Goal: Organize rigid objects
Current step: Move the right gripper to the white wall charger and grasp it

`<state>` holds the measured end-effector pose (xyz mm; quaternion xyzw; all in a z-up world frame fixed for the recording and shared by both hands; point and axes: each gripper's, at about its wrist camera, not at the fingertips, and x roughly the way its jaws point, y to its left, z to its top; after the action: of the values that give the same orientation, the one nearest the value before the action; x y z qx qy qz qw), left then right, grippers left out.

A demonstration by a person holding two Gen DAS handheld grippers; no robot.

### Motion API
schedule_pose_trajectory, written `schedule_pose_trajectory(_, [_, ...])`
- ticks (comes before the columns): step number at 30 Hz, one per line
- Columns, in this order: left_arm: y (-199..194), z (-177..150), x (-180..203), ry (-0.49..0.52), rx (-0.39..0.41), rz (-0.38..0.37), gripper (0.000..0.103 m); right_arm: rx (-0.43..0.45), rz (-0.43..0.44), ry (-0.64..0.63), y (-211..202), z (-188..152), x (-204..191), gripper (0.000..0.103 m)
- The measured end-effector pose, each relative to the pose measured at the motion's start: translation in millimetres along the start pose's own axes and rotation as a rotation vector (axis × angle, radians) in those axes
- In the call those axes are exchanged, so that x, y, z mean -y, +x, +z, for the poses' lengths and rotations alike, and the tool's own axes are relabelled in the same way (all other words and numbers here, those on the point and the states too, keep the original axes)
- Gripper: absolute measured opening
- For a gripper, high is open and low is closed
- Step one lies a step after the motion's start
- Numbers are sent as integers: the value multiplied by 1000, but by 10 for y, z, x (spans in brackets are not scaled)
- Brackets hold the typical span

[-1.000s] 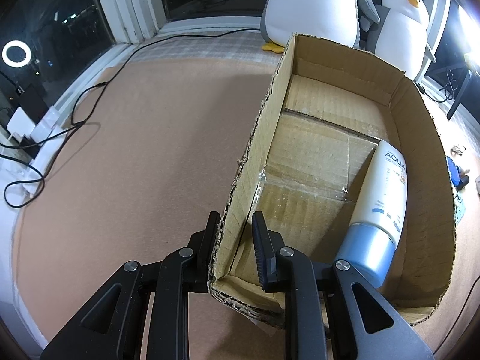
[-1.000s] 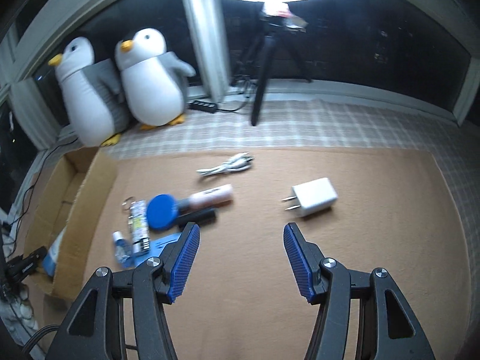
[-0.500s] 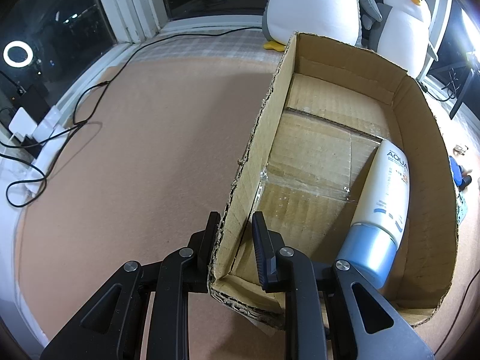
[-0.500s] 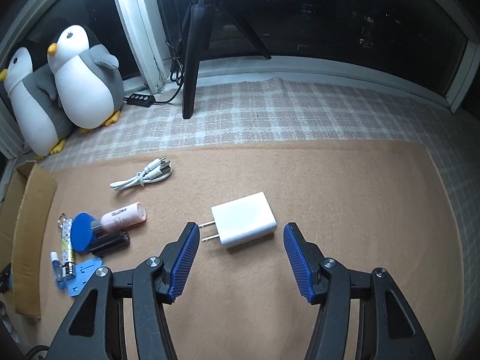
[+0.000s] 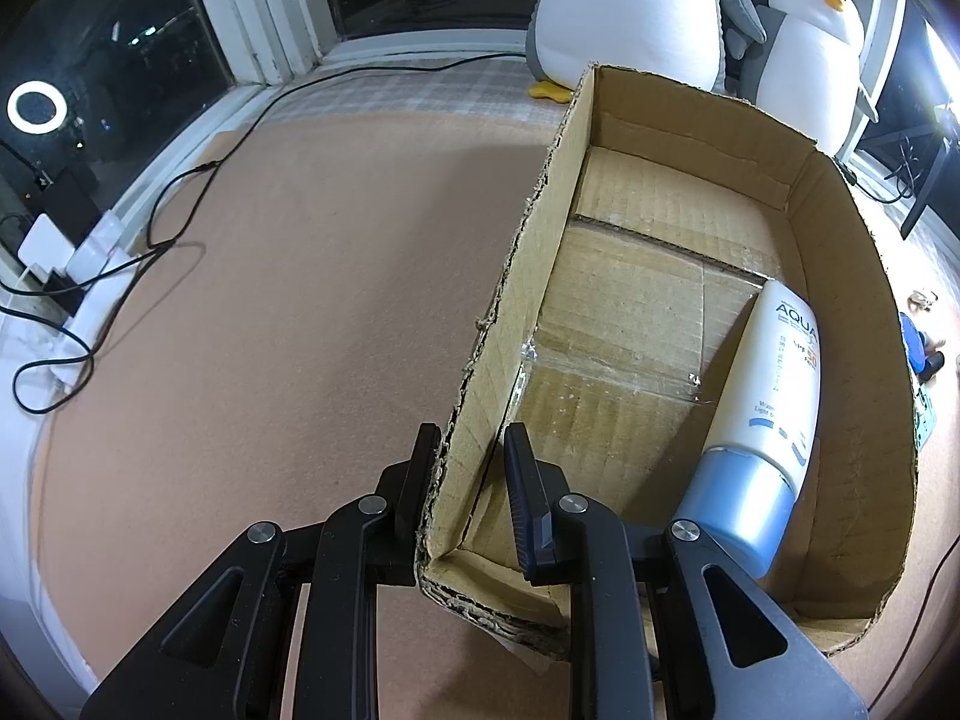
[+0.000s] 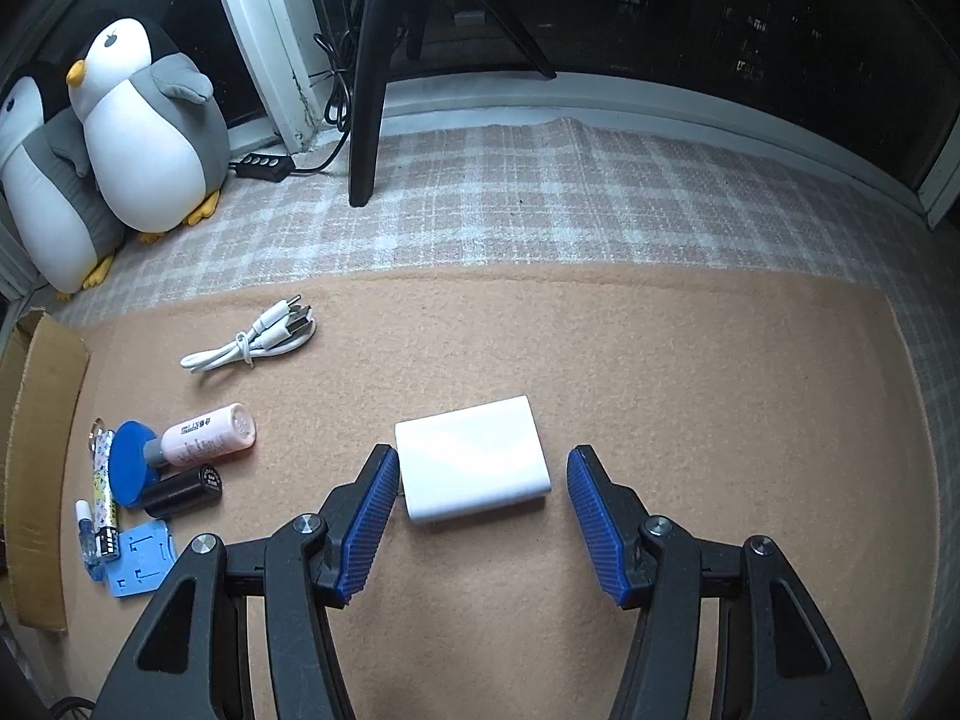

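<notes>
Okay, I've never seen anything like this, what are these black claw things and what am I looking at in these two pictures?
The claws are hand-held grippers: a person carries one in each hand, each with a wide-angle camera looking along its two fingers. So each picture is one gripper's own view.

In the left-hand view, the left gripper is shut on the side wall of a cardboard box. A white tube with a blue cap lies inside.

In the right-hand view, the right gripper is open, its blue fingers on either side of a white charger lying on the tan mat; nothing is gripped yet. A white cable and a cluster of small items lie to the left. Two plush penguins sit by the window.
</notes>
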<state>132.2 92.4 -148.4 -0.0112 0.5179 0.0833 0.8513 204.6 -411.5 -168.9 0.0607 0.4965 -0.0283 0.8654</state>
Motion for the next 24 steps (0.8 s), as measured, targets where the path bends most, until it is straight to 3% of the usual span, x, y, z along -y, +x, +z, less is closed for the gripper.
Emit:
schedule_pose_trajectory(8, [1,3,5,-3,0,-2,20,-34,61,15,54,24,-20,49])
schedule_pose_trajectory(24, [2,5,5,-4,1,-2,20,-16,68,86,-50,-69,60,48])
